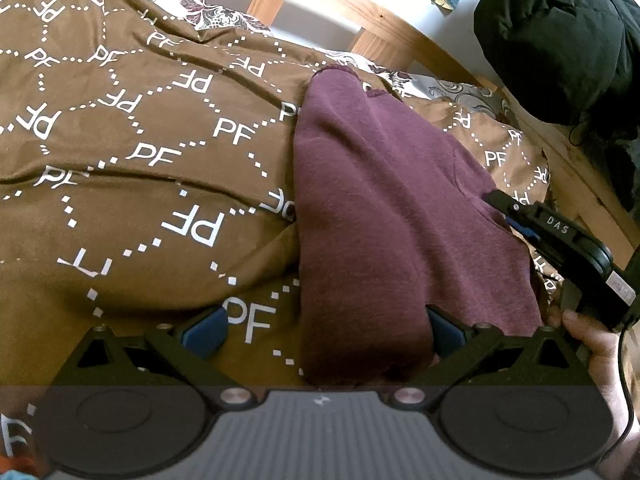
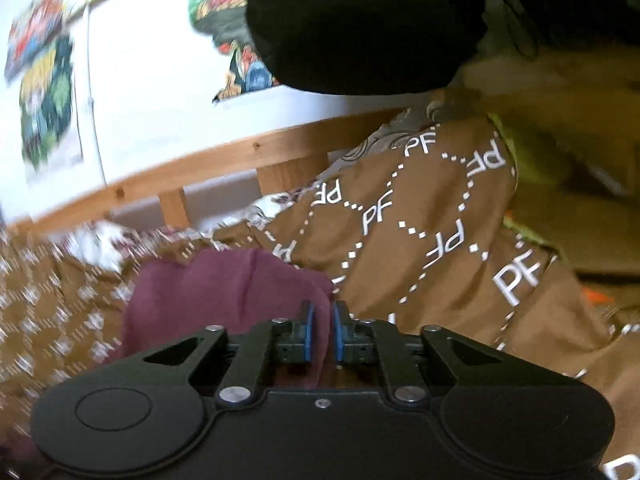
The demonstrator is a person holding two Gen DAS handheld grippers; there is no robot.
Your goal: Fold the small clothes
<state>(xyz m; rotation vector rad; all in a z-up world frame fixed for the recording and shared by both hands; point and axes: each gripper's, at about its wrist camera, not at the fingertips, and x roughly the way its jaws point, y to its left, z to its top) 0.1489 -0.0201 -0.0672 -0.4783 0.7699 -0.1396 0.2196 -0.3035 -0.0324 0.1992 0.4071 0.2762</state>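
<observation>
A maroon garment (image 1: pixel 384 200) lies folded lengthwise on a brown bedspread (image 1: pixel 120 140) printed with white "PF" letters. My left gripper (image 1: pixel 324 330) is open, its blue pads wide apart, with the garment's near end lying between them over the right pad. My right gripper (image 1: pixel 516 216) shows at the garment's right edge in the left wrist view. In the right wrist view it (image 2: pixel 323 328) is shut on the edge of the maroon garment (image 2: pixel 208 292), whose cloth sits pinched between the blue pads.
A wooden bed frame (image 1: pixel 404 36) runs along a white wall behind the bed. A black puffy jacket (image 1: pixel 560 40) hangs at the far right. Colourful posters (image 2: pixel 48 92) are on the wall. A patterned white sheet (image 1: pixel 212 12) shows under the bedspread.
</observation>
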